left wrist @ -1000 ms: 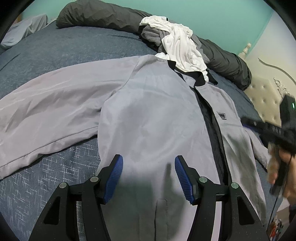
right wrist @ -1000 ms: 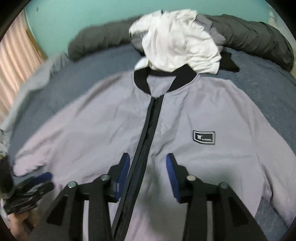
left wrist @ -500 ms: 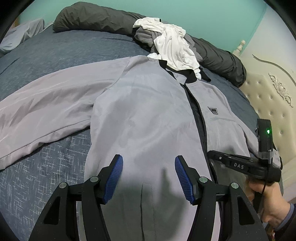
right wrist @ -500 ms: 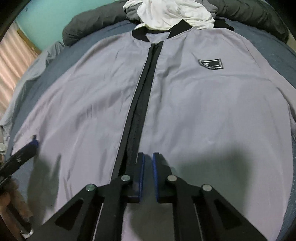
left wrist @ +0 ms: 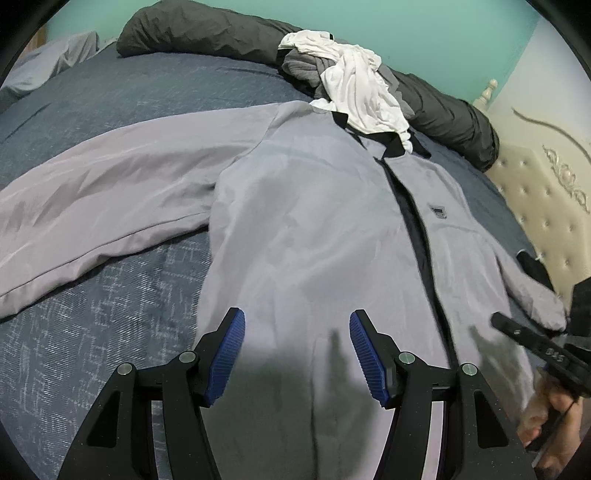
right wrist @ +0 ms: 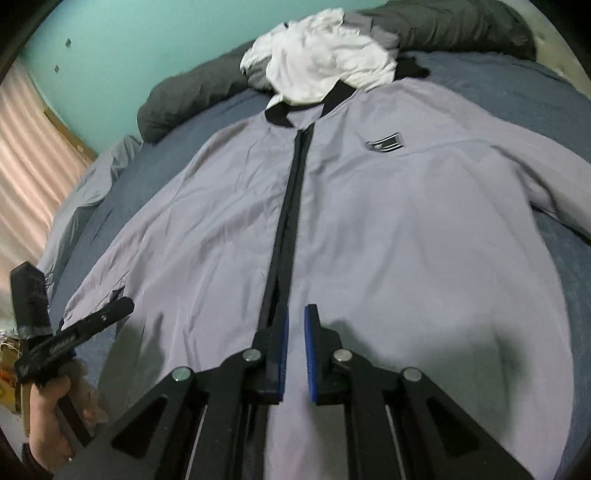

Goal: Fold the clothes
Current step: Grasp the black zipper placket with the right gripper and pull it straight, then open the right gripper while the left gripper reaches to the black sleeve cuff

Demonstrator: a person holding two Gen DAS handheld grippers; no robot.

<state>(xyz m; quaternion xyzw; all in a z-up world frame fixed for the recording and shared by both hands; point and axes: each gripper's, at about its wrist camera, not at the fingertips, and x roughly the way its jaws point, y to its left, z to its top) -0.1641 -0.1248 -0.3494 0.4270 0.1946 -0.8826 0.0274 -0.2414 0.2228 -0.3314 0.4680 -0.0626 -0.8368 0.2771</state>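
Your jacket (left wrist: 317,236) lies front-up and spread flat on the blue bedspread (left wrist: 122,314), its black collar (right wrist: 284,114) toward twelve o'clock in both views. The black zip strip (right wrist: 291,206) runs down the middle of the chest, and a small dark badge (right wrist: 384,142) sits at about one o'clock from the zip in the right wrist view. One sleeve (left wrist: 92,206) stretches out toward nine o'clock in the left wrist view.

Your left gripper (left wrist: 297,356) hangs over the lower part of the jacket with its blue pads (left wrist: 225,354) set wide apart; nothing is between them, only grey cloth seen below. Whether the fingertips touch the fabric cannot be told.

Your right gripper (right wrist: 295,354) has just pulled its jaws in: the pads (right wrist: 312,354) now stand narrow, almost together, with a thin gap showing and no cloth pinched in it. It hovers just at five o'clock from the bottom end of the zip strip.

A heap of white clothing (right wrist: 325,62) lies at twelve o'clock, touching the collar, with a grey garment (left wrist: 301,68) under it. Behind them a dark rolled quilt (left wrist: 207,31) runs along the green wall (right wrist: 140,48). A padded headboard (left wrist: 546,192) shows at three o'clock in the left wrist view, and a pink curtain (right wrist: 26,166) at nine o'clock in the right.
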